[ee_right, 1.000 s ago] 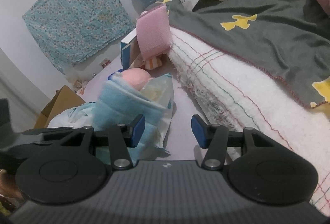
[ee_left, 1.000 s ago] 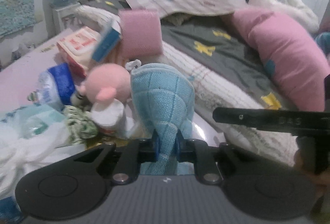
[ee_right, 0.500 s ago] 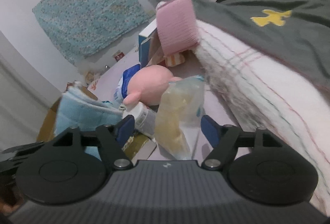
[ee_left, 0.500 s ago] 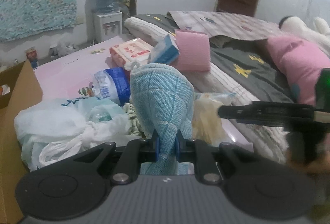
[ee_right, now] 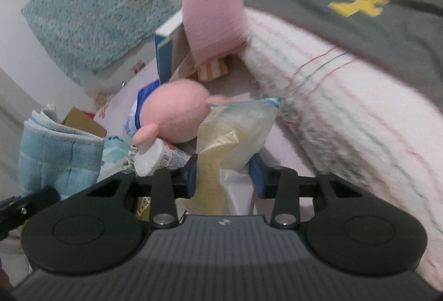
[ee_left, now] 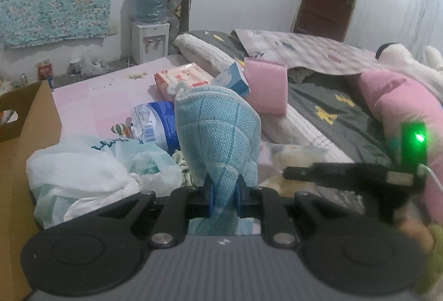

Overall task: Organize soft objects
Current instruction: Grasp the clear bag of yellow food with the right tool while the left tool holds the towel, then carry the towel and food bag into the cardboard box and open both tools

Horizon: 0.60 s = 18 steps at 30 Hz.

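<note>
My left gripper point(ee_left: 223, 197) is shut on a folded light-blue cloth point(ee_left: 218, 140) and holds it up above the bed; the cloth also shows at the left of the right wrist view point(ee_right: 58, 159). My right gripper point(ee_right: 225, 176) is open, its blue pads on either side of a clear plastic bag with yellowish contents point(ee_right: 235, 132). A pink plush toy point(ee_right: 177, 114) lies just behind the bag, beside a white tube point(ee_right: 157, 157). A pink sponge block point(ee_right: 216, 15) leans on the folded blankets. The right gripper point(ee_left: 346, 172) shows at the right of the left wrist view.
A cardboard box point(ee_left: 25, 140) stands at the left. White plastic bags point(ee_left: 91, 173), a blue-white packet point(ee_left: 155, 126) and a pink-red carton point(ee_left: 182, 78) lie on the pink sheet. Folded white and grey blankets point(ee_right: 360, 85) and a pink bolster point(ee_left: 401, 112) fill the right.
My left gripper has lifted and pulled back with the blue cloth, bringing the box into view. My right gripper has moved forward so its open fingers flank the clear bag.
</note>
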Tool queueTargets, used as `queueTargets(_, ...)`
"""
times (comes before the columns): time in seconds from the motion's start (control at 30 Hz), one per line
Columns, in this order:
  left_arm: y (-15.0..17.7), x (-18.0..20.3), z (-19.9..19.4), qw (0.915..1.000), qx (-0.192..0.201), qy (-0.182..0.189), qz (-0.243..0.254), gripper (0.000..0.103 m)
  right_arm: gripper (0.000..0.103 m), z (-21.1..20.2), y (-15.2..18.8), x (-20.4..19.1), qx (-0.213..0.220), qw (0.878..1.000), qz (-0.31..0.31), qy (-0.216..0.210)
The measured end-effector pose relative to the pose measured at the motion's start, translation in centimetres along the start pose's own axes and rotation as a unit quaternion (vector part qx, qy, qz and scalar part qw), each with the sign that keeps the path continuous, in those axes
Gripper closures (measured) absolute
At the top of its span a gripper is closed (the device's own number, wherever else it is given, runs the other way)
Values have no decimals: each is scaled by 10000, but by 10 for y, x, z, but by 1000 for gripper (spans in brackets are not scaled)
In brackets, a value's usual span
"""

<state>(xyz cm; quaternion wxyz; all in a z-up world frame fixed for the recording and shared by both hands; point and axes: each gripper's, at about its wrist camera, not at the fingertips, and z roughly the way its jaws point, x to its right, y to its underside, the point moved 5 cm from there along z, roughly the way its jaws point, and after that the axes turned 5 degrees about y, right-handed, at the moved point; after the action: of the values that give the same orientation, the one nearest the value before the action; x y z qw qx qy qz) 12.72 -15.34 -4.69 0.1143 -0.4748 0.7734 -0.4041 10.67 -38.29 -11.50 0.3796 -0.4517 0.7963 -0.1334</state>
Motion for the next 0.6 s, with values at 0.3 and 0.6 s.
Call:
queueTargets(0.3,-12,-8,-45,9986,488,72,-203,88,66,-73,6,-37,424,9965,-108,-717)
queueTargets(0.6,-18,-52,-121,9907,1104,-399,-688,88,66,-77,-1,-141,123,9787,-879,-1852)
